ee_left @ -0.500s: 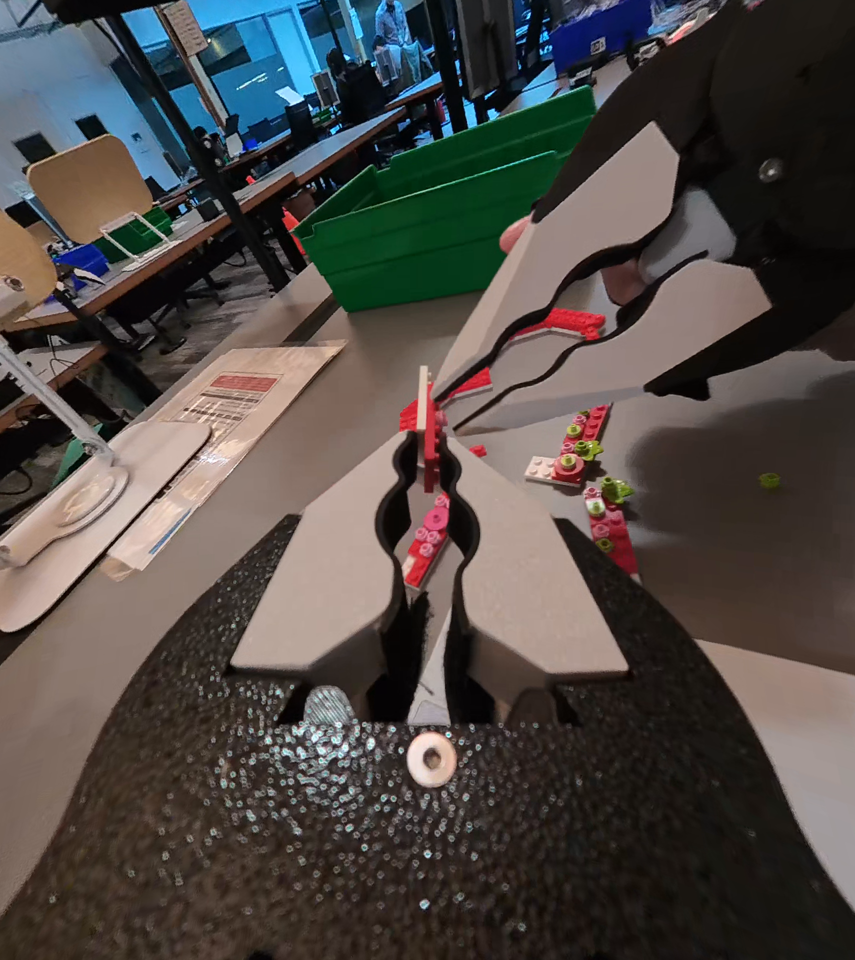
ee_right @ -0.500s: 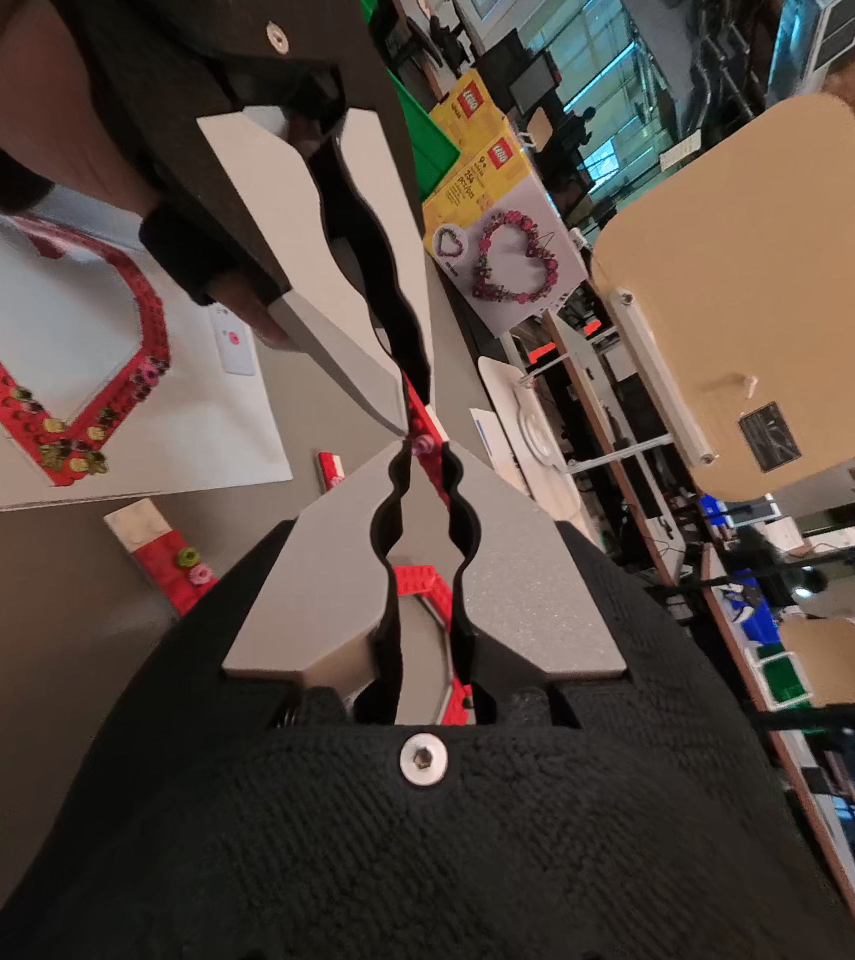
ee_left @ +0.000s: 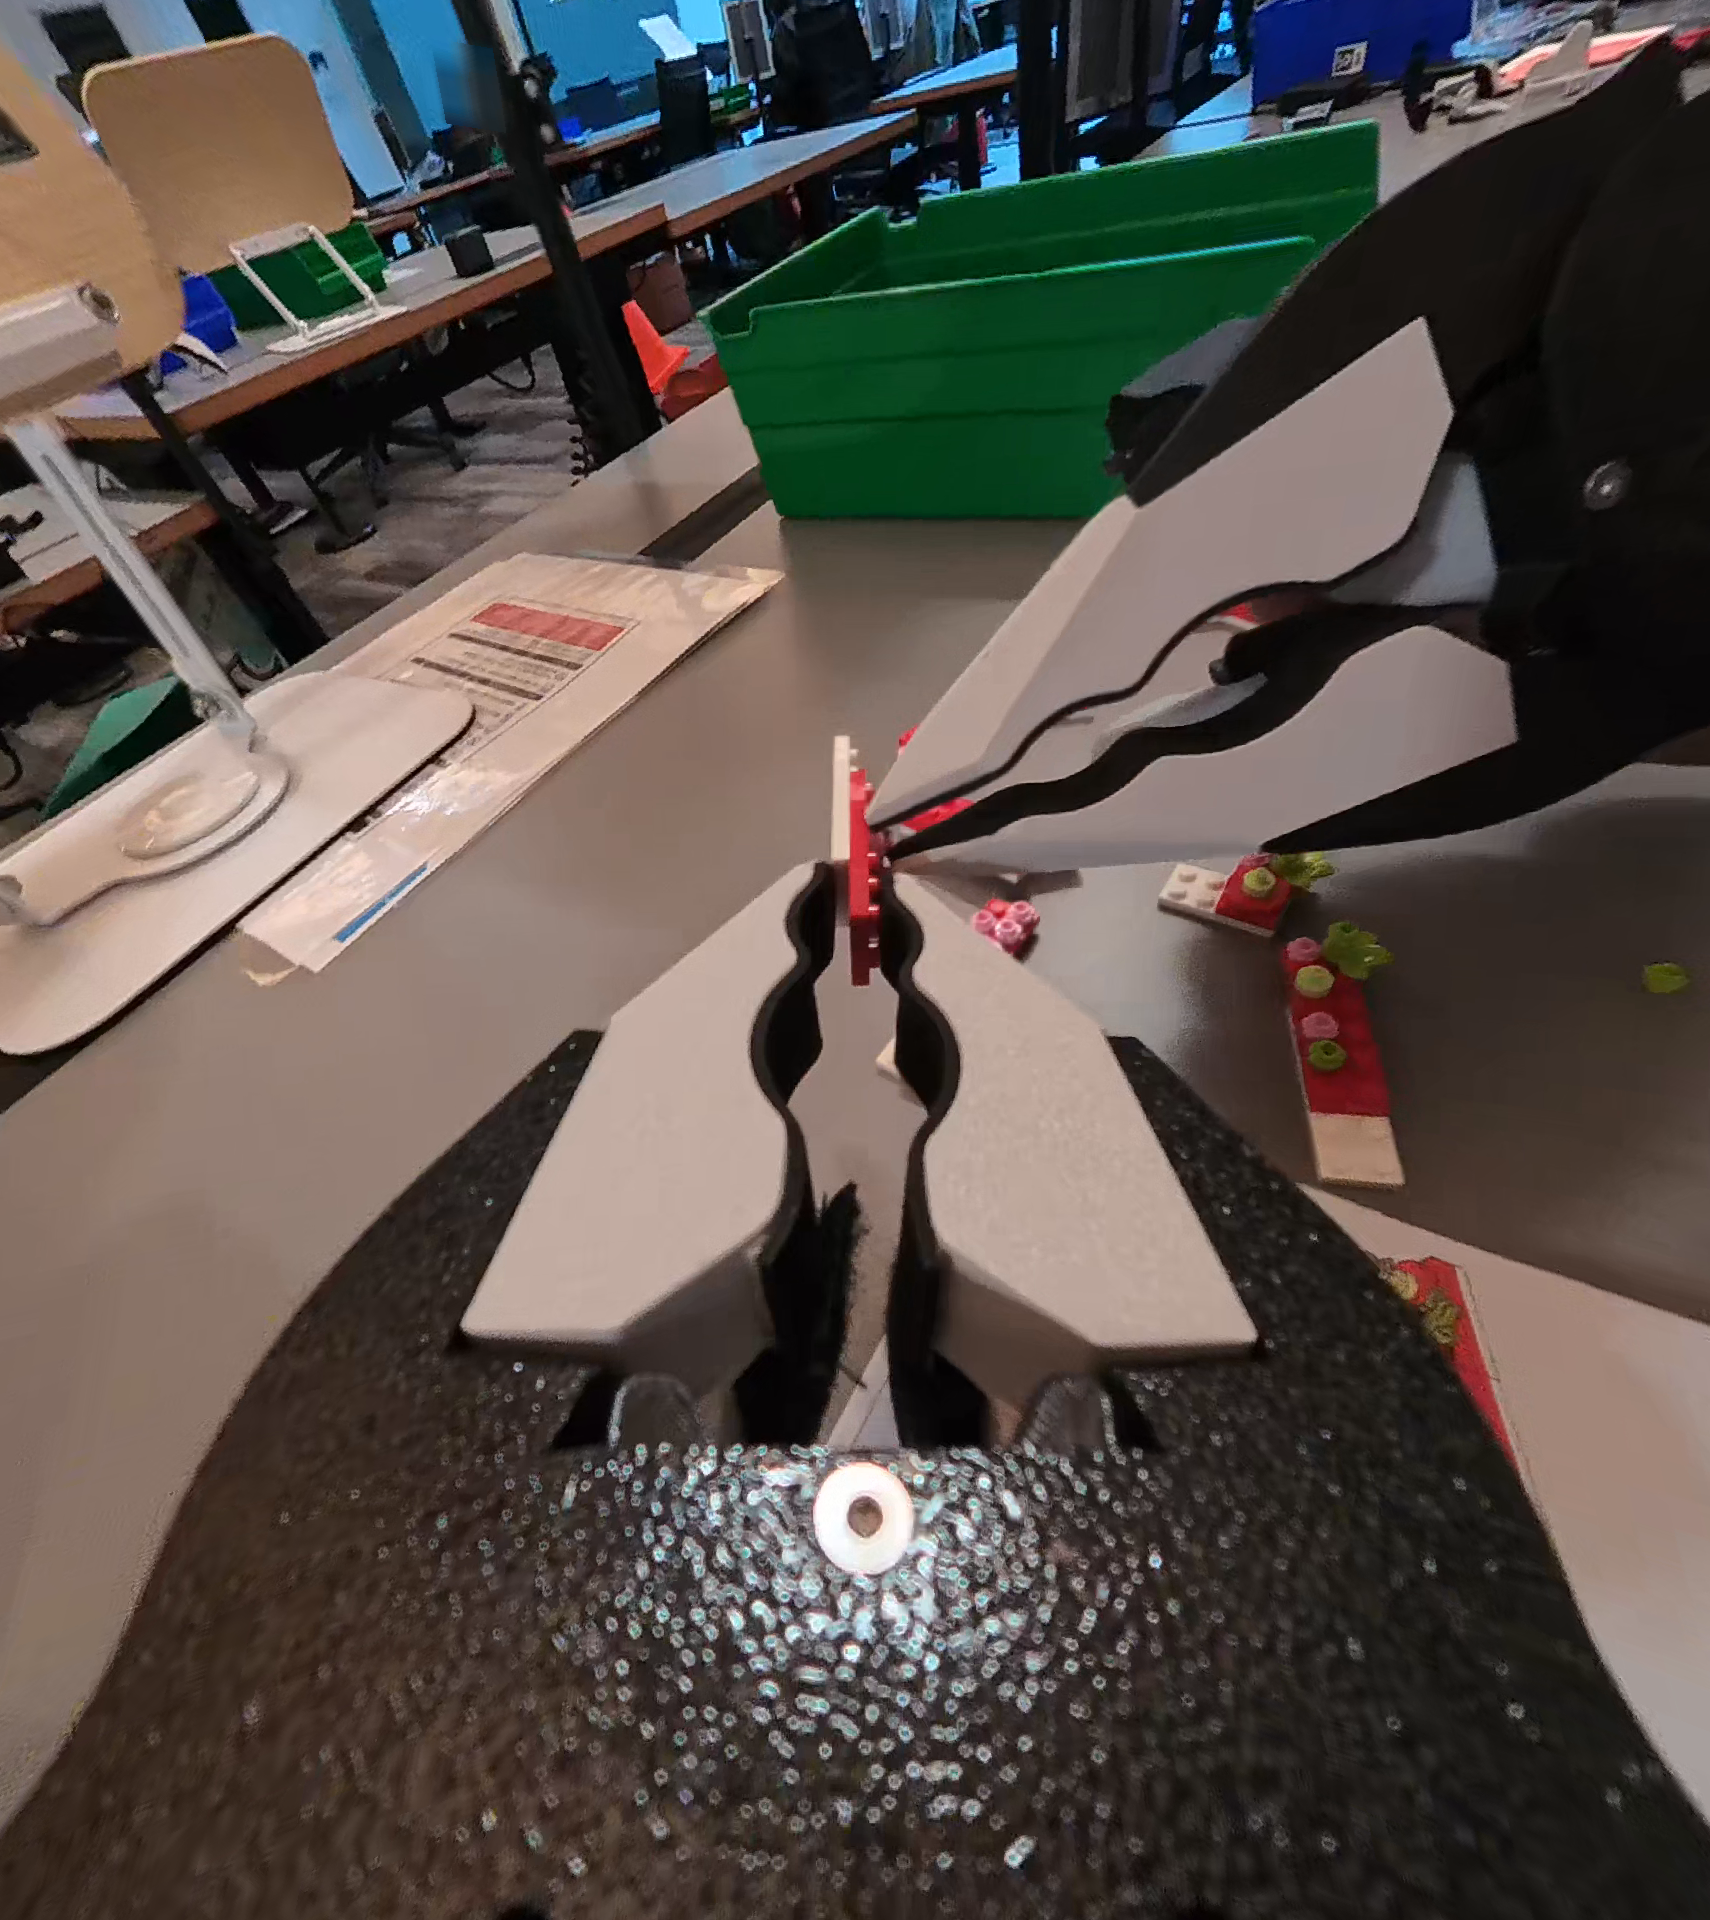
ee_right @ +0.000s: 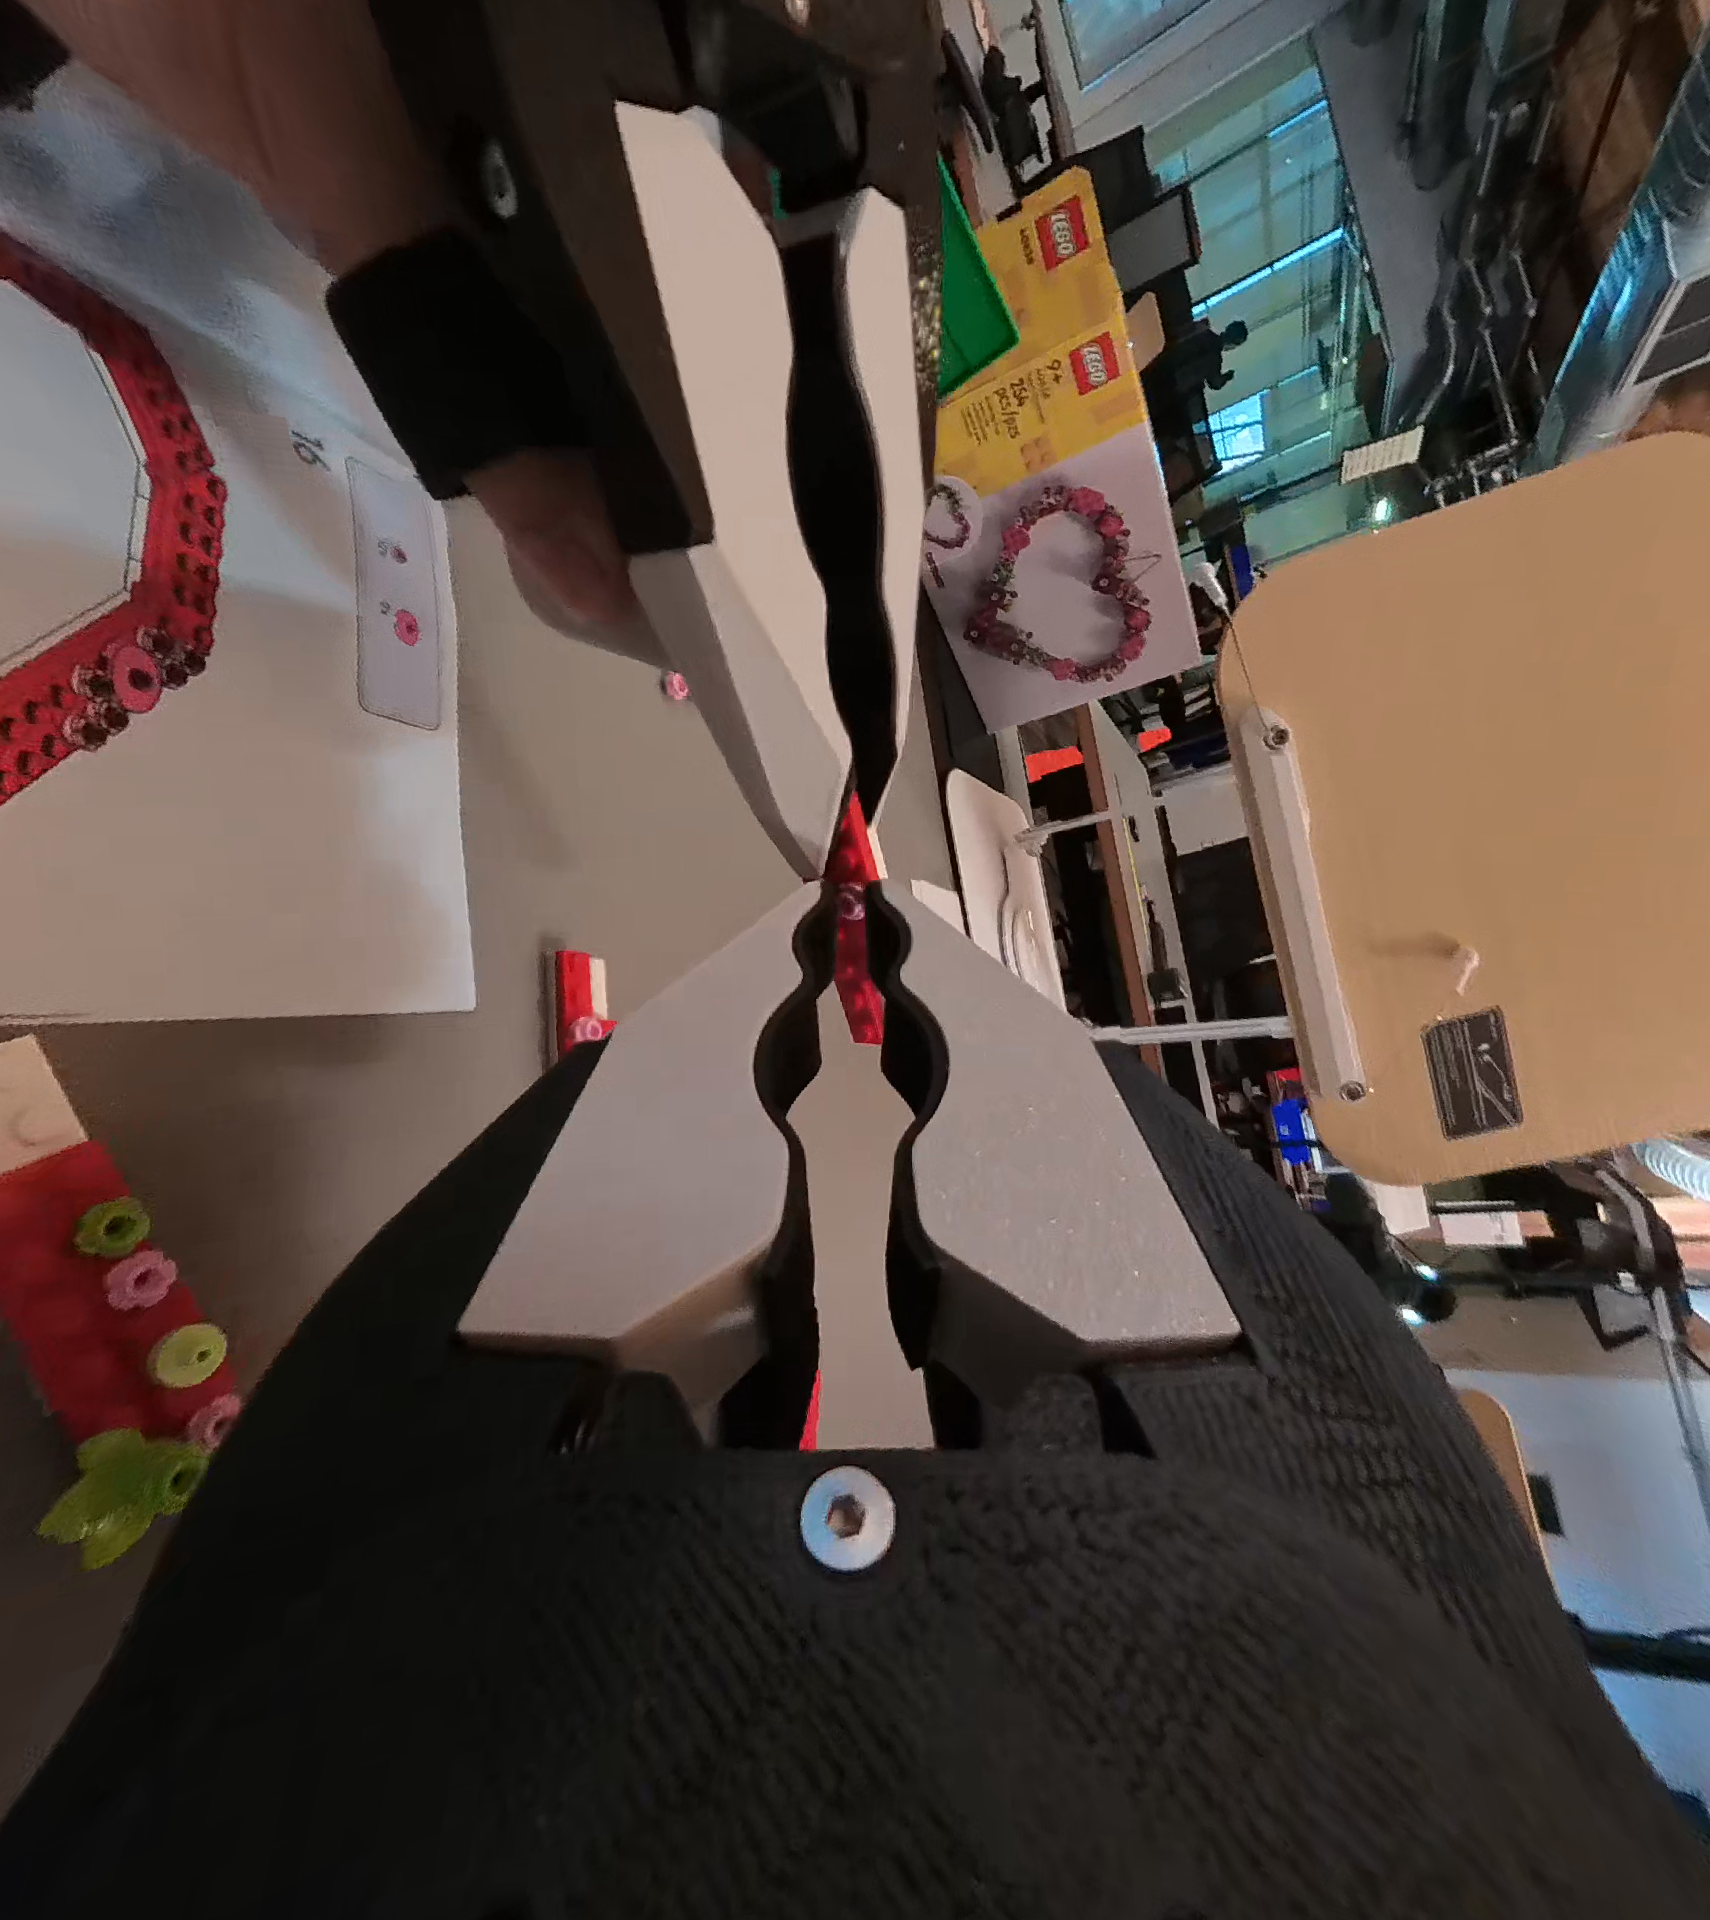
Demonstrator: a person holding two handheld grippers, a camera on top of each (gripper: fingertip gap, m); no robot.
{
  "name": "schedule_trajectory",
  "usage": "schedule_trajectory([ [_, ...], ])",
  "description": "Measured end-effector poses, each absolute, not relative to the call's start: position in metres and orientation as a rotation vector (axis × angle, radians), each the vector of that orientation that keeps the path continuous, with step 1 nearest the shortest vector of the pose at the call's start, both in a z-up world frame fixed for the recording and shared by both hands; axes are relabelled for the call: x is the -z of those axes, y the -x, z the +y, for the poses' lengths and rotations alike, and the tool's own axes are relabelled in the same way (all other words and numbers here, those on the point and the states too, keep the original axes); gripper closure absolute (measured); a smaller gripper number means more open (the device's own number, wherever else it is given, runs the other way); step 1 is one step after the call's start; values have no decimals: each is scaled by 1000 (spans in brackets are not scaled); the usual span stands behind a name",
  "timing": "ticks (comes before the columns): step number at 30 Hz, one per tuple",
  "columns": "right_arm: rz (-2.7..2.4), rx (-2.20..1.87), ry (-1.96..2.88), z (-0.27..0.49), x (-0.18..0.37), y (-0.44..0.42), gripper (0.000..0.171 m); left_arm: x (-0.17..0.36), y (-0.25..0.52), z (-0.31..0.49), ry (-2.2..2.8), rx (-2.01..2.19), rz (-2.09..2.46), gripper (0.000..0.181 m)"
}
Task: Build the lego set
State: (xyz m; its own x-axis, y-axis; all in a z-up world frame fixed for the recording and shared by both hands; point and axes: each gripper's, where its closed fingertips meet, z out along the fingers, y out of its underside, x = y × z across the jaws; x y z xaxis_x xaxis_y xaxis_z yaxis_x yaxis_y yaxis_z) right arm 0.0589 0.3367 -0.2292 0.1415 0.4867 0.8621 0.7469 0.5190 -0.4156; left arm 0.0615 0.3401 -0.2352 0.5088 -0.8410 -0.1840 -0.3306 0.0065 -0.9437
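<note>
Grey table [ee_left: 539, 997] takes up most of both views. Green bins [ee_left: 986, 343] stacked at 12–1 o'clock in the left wrist view. White lamp base [ee_left: 207, 790] at 9 o'clock, laminated sheet [ee_left: 518, 665] just beside it at 10. Open instruction booklet [ee_right: 207, 831] at 9–10 o'clock in the right wrist view; yellow set box [ee_right: 1059, 457] at 1 o'clock; tan panel [ee_right: 1516, 790] at 3.

Left gripper [ee_left: 856, 894] nearly closed, pinching a red strip [ee_left: 863, 904] held on edge, upright, off the table, a white plate on its back face. Right gripper [ee_right: 849, 914] comes in from 2 o'clock in the left wrist view, also nearly closed, tips clamped on the same red strip [ee_right: 856, 966]. The two sets of tips meet at the strip, touching or almost touching; cannot tell which.

Loose on the table at 3 o'clock in the left wrist view: a long red segment [ee_left: 1344, 1049] with white end and green and pink studs, a short red-and-white segment [ee_left: 1235, 894] just beyond it, pink flowers [ee_left: 1007, 923] near the tips, one lime stud [ee_left: 1661, 977] well apart to the right. A short red-white piece [ee_right: 576, 992] lies beside the booklet in the right wrist view.
</note>
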Motion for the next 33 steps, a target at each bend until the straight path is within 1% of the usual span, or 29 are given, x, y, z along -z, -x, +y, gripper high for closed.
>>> schedule_trajectory([
  [5,-1493,256,1107,344,232,-52,169,238,-55,347,1609,539,993,176],
  [17,-1460,519,924,344,232,-45,171,237,-49,352,1708,809,783,176],
  [23,-1400,299,1064,341,235,-38,171,236,-46,354,1699,774,787,176],
  [25,-1339,217,1128,343,230,-40,162,237,-46,355,1701,755,792,176],
  [30,-1236,16,1280,349,226,-43,164,239,-46,354,1707,761,797,176],
  [33,-1220,-35,1328,350,228,-44,167,238,-47,353,1700,751,804,176],
])
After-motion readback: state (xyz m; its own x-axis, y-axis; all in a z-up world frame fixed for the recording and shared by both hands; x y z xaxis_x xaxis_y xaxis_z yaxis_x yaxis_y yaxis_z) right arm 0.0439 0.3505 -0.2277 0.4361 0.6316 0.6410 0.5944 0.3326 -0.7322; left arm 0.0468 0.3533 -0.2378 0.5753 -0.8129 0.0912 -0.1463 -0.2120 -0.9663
